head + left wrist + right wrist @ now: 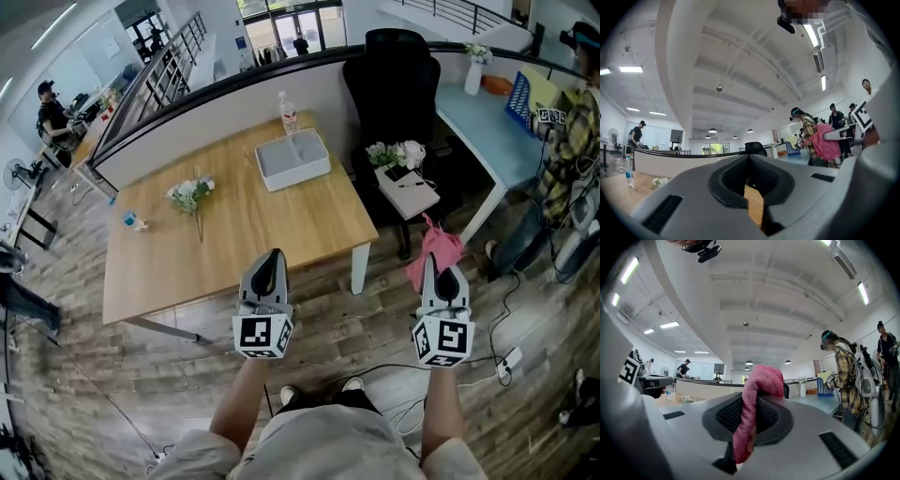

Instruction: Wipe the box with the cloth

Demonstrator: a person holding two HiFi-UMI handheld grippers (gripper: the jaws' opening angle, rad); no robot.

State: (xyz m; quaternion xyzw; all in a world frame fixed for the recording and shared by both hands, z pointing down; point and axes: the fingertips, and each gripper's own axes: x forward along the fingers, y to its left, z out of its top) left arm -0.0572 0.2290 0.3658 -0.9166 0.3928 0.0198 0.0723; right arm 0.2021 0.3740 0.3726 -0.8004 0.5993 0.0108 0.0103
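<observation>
A: Starting with the right tool (430, 267). Pinching anything?

B: Yes. Clamped on the pink cloth (436, 246). In the right gripper view, seen bunched between the pads, rising above the tips and folding over. In the head view, sticking up past the tip as a loose pink bundle.

A: And the left tool (274, 255)?

B: Pressed together at the tips, with nothing pinched. Only a sliver of the wooden counter (216, 253) visible through the slit lower down in the left gripper view.

A: Position of both?

B: Held in the air on the near side of the counter. Left one showing against its near edge. Right one off past the near right corner, over the wood floor (375, 328). Well apart from each other. Touching nothing on the counter.

A: Location of the box?

B: Grey box (292, 159), sitting toward the far right part of the counter, well apart from both tools and from the cloth. Just in front of a clear bottle (288, 112) standing upright at the far edge.

A: Anything else on the counter?

B: Small bunch of white flowers (190, 193) lying left of centre. Small blue item (131, 220) further left, too small to identify.

A: Surroundings?

B: Black office chair (398, 75) to the right of the counter. Small stand (412, 192) in front of it, carrying more flowers. Person in a plaid shirt (562, 141) at the far right.
</observation>
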